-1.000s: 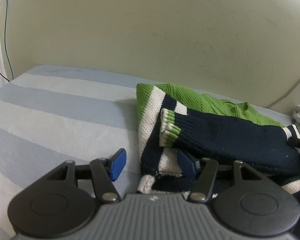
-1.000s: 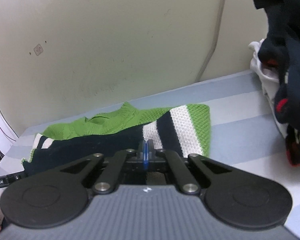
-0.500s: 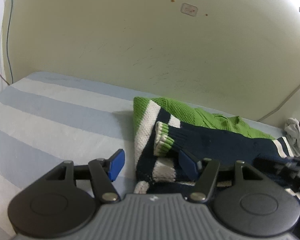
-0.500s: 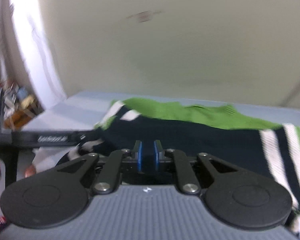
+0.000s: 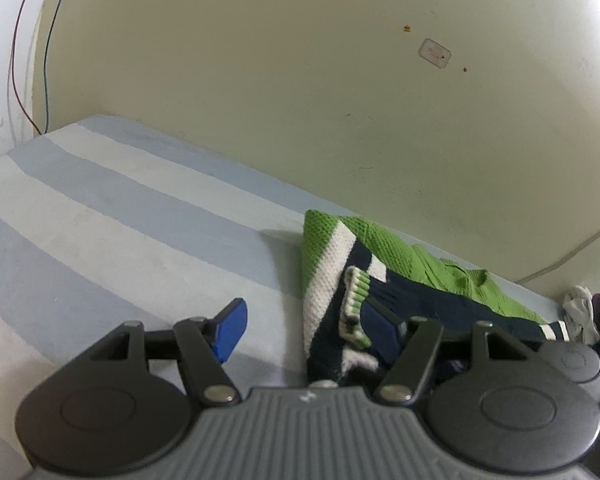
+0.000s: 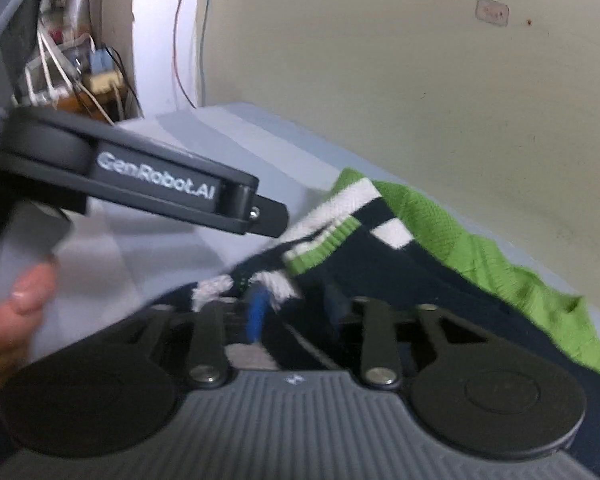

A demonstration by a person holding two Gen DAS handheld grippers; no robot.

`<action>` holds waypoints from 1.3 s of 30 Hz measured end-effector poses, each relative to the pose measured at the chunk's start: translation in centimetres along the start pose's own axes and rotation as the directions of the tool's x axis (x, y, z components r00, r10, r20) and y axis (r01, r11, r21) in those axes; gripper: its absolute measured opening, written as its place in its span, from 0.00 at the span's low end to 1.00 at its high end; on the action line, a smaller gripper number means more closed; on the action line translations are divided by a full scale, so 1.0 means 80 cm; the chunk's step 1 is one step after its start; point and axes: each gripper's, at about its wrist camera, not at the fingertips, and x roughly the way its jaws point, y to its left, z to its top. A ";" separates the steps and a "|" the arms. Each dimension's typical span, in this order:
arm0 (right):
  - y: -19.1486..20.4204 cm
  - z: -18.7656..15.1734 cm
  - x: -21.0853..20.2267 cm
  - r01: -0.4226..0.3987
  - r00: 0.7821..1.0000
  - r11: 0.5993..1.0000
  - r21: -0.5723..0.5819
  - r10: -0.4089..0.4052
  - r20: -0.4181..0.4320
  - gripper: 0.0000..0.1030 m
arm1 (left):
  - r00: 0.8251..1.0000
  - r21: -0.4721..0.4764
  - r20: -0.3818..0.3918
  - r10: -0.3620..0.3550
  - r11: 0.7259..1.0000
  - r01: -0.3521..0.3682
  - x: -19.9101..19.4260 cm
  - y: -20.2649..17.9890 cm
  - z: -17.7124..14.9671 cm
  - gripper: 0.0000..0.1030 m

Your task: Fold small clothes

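Observation:
A knitted sweater (image 5: 420,264) in green, navy and white lies folded on the striped bed sheet (image 5: 120,220) by the wall. My left gripper (image 5: 305,331) stands open over the sweater's left edge. One of its blue pads (image 5: 230,330) is above bare sheet and the other is beside a green-and-white cuff (image 5: 356,292). In the right wrist view, my right gripper (image 6: 295,306) hovers low over the sweater (image 6: 440,220) near its front left corner. Its jaws are opening, with navy knit under the gap and no pad visibly pressing. The picture there is blurred.
The left gripper's body (image 6: 160,184) and a hand (image 6: 12,312) holding it fill the left of the right wrist view. Wires and clutter (image 6: 80,80) sit beyond the bed's left end. A heap of other clothes (image 5: 580,312) lies at the far right against the wall.
My right gripper swung left across the sweater, rolled, and its shut jaws parted. My left gripper drew back a little, with its jaws slightly wider.

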 end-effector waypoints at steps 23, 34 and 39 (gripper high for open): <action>-0.022 0.004 -0.039 -0.055 0.997 0.996 0.067 0.051 0.065 0.32 | 1.000 -0.162 0.030 0.004 0.987 0.001 -0.014 0.047 0.017 0.62; -0.027 0.013 -0.014 -0.081 0.995 0.988 0.132 0.073 0.065 0.41 | 0.999 -0.138 -0.005 -0.032 0.990 0.031 -0.004 0.036 0.012 0.63; -0.020 0.013 0.001 -0.007 1.000 0.997 0.078 0.006 0.015 0.12 | 0.999 -0.124 -0.009 -0.034 0.992 0.033 -0.002 0.033 0.011 0.63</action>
